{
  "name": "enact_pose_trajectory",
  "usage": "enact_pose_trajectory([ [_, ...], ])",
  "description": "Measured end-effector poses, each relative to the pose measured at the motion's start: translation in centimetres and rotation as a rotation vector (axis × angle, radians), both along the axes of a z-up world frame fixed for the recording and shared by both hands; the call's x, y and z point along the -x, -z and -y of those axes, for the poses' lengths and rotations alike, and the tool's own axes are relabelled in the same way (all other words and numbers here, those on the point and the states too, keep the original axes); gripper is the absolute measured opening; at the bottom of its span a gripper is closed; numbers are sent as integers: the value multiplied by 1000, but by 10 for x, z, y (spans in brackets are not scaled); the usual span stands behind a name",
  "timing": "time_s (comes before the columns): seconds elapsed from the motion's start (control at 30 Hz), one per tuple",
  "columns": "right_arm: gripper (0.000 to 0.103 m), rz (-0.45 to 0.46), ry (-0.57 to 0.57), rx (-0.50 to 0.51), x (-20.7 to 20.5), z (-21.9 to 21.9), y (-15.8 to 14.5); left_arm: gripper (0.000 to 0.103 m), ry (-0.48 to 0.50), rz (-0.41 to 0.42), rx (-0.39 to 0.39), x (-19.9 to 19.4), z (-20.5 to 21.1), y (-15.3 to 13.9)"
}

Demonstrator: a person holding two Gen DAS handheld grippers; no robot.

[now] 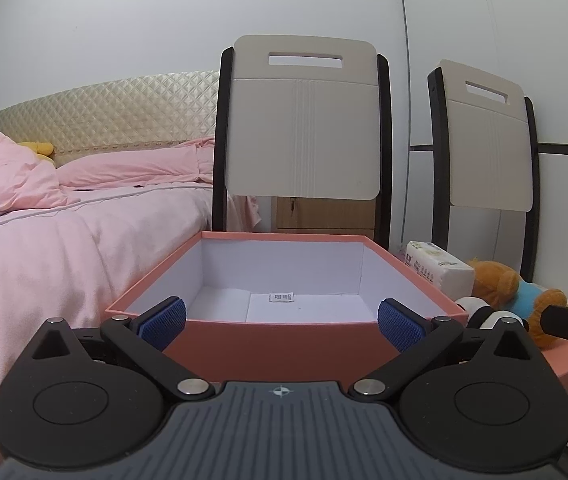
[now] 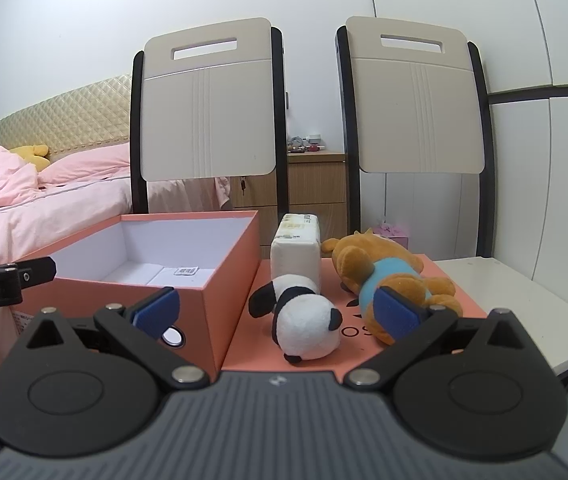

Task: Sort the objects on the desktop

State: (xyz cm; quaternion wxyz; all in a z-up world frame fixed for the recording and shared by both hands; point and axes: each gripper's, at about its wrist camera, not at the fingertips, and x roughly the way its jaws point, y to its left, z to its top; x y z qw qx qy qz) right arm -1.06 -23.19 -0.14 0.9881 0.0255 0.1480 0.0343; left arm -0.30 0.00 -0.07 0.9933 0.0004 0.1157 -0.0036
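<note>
Panda plush lies at the frame's centre between my right tool's spread fingers, while my left tool, also released, faces the box.

the box is made of matt salmon card outside, lined with smooth white paper inside, and a small printed label is stuck to its floor. the lid under the toys is of the same matt card. the panda and the bear are covered in short fuzzy plush, the bear's shirt being a smoother blue cloth. the tissue pack is wrapped in soft, slightly glossy plastic film. the left tongs and right tongs are formed of matt black plastic with shiny metal rivets; their pads are blue, dimpled rubber. the counter is smooth and off-white.
</note>
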Motion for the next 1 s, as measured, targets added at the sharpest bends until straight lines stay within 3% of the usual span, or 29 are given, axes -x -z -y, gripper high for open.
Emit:
enact_pose_trajectory([
  [1.0, 103, 12, -5, 2, 2, -2, 0, 103, 17, 8, -13, 3, -2, 6],
])
